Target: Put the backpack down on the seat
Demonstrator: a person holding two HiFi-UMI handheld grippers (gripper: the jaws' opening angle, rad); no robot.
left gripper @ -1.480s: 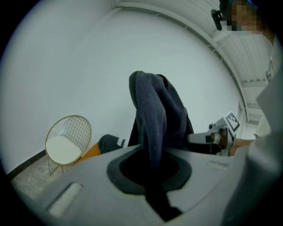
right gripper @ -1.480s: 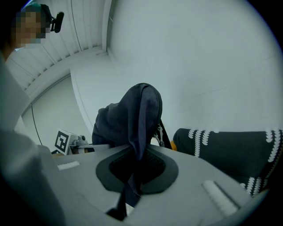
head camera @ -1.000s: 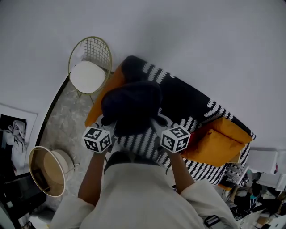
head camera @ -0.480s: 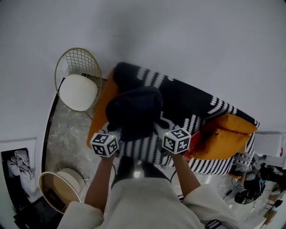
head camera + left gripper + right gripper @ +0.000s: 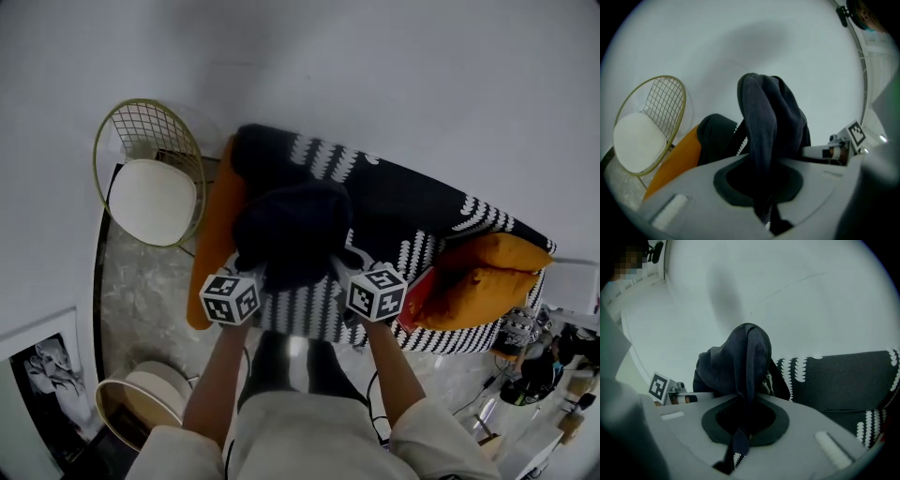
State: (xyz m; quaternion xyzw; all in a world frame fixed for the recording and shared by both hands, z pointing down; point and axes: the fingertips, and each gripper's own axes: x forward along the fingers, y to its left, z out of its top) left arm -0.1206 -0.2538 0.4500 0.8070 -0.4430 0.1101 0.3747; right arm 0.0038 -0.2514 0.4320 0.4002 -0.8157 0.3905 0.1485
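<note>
**Left tongs** (image 5: pixel 249 274): clenched on a dark strap of the backpack (image 5: pixel 291 230). The left gripper view shows the strap running down into the closed jaws (image 5: pixel 765 208), with the bag's dark fabric (image 5: pixel 771 122) standing up just beyond them.

**Right tongs** (image 5: pixel 345 269): likewise clenched on a backpack strap. The right gripper view shows the strap pinched between the jaws (image 5: pixel 740 437) and the bag's bulk (image 5: pixel 740 362) directly ahead.

**Backpack:** dark navy, held between the two tongs over the sofa seat (image 5: pixel 305 314), towards the sofa's left end. Whether its base touches the seat cannot be told from any view.

**Surroundings:** the sofa is covered in black cloth with white stripes. One orange cushion (image 5: pixel 214 248) lies along its left end, just beside the backpack. Further orange cushions (image 5: pixel 487 277) sit at the right end, well apart from the bag. A gold wire chair (image 5: pixel 150 178) with a white seat pad stands on the floor left of the sofa, against the wall.
</note>
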